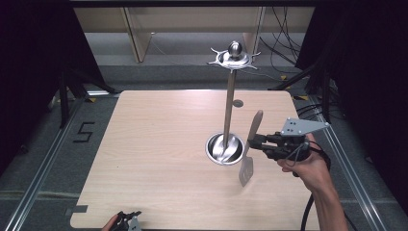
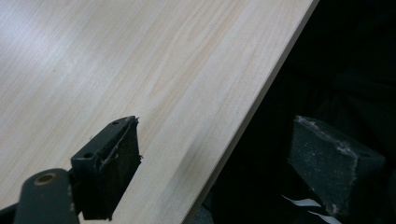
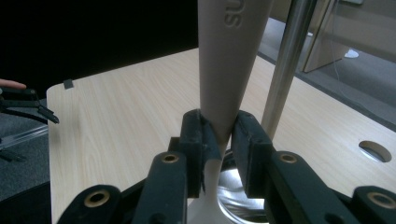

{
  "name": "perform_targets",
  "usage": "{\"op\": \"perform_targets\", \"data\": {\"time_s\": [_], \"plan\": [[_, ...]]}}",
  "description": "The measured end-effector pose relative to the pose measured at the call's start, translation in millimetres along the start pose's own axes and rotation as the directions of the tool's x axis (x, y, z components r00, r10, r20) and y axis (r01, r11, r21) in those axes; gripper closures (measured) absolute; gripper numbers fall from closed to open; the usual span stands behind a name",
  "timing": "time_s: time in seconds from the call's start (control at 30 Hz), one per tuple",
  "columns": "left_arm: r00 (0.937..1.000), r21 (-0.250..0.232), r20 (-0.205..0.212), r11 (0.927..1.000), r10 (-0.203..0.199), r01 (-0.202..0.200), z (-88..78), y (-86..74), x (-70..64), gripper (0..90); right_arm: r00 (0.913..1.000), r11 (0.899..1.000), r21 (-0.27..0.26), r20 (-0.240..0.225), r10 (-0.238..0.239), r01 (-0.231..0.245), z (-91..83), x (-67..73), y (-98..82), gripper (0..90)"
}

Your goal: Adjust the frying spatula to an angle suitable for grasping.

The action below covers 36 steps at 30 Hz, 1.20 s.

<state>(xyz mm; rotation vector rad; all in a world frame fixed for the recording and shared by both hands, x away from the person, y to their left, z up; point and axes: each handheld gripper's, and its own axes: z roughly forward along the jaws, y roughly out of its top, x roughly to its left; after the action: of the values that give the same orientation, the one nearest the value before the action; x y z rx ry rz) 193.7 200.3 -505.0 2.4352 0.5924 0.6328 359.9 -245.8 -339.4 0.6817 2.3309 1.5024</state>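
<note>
A spatula (image 1: pixel 246 171) with a beige handle and a slotted metal blade hangs blade-down just right of a metal utensil stand (image 1: pixel 229 106). My right gripper (image 1: pixel 251 142) is shut on it where the handle narrows, and the blade is lifted off the table. In the right gripper view the pads (image 3: pixel 196 135) squeeze the spatula (image 3: pixel 229 60) handle, with the stand's pole (image 3: pixel 289 60) close behind on the right. The stand has a round steel base (image 1: pixel 224 148) and a ring of hooks (image 1: pixel 233 58) on top. My left gripper (image 1: pixel 129 219) rests at the table's near edge, its jaws (image 2: pixel 224 158) wide open and holding nothing.
The wooden table (image 1: pixel 159 144) has a small round hole (image 1: pixel 238 103) behind the stand. Dark curtains flank both sides. Cables lie on the floor at the far right (image 1: pixel 284 43). The table's edge (image 2: pixel 252 116) runs between the left jaws.
</note>
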Motion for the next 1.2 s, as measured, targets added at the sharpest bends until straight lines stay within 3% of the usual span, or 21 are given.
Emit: {"op": "perform_targets", "data": {"time_s": [0.07, 0.1, 0.13, 0.27, 0.4, 0.47, 0.53, 0.6, 0.8, 1.2], "plan": [[0.9997, -0.001, -0.022, 1.0, -0.001, 0.001, 0.0, -0.4, -0.6, 15.5, 0.9997, 1.0, -0.013, 0.003, -0.023, 0.023, -1.5, -3.5, 1.8, 75.4], [0.9997, -0.001, -0.022, 1.0, -0.001, 0.001, 0.0, -0.4, -0.6, 15.5, 1.0, 1.0, -0.007, 0.001, -0.008, 0.008, -2.7, -3.9, 2.6, 75.4], [1.0, 0.0, 0.007, 1.0, -0.006, 0.006, -1.4, -0.4, 0.8, 15.5, 1.0, 1.0, -0.02, 0.003, -0.007, 0.007, -3.0, -6.5, 3.5, 75.4], [0.9999, 0.002, 0.008, 1.0, -0.008, 0.008, -0.9, -0.8, 1.0, 15.5, 0.9998, 0.999, -0.035, 0.011, 0.018, -0.018, -4.1, -11.3, 5.4, 75.4], [0.9999, 0.002, 0.008, 1.0, -0.007, 0.007, -0.9, -0.8, 1.0, 15.5, 0.9995, 0.999, -0.038, 0.03, 0.01, -0.009, -4.3, -17.2, 8.4, 75.4], [1.0, 0.008, 0.005, 0.9999, -0.007, 0.007, -0.5, -1.0, 0.9, 15.5, 0.9998, 1.0, -0.031, 0.018, 0.004, -0.004, -7.2, -23.5, 13.3, 75.4], [1.0, 0.011, -0.002, 0.9999, -0.004, 0.004, -0.1, -1.0, 0.9, 15.5, 0.9993, 0.999, -0.04, 0.036, 0.013, -0.011, -8.1, -26.6, 16.9, 75.4], [1.0, 0.01, 0.001, 0.9999, -0.004, 0.004, -0.2, -0.9, 0.9, 15.5, 0.9998, 1.0, -0.017, 0.019, 0.001, -0.001, -10.9, -29.4, 22.5, 75.4], [1.0, 0.011, 0.001, 0.9999, -0.006, 0.006, 0.3, -1.1, 1.1, 15.5, 0.9987, 0.999, -0.04, 0.049, -0.012, 0.014, -13.1, -33.1, 40.3, 75.3], [1.0, 0.012, -0.002, 0.9999, -0.004, 0.004, 0.0, -1.2, 1.2, 15.5, 0.9993, 1.0, -0.02, 0.034, -0.012, 0.013, -11.4, -40.9, 67.2, 75.3]]}}
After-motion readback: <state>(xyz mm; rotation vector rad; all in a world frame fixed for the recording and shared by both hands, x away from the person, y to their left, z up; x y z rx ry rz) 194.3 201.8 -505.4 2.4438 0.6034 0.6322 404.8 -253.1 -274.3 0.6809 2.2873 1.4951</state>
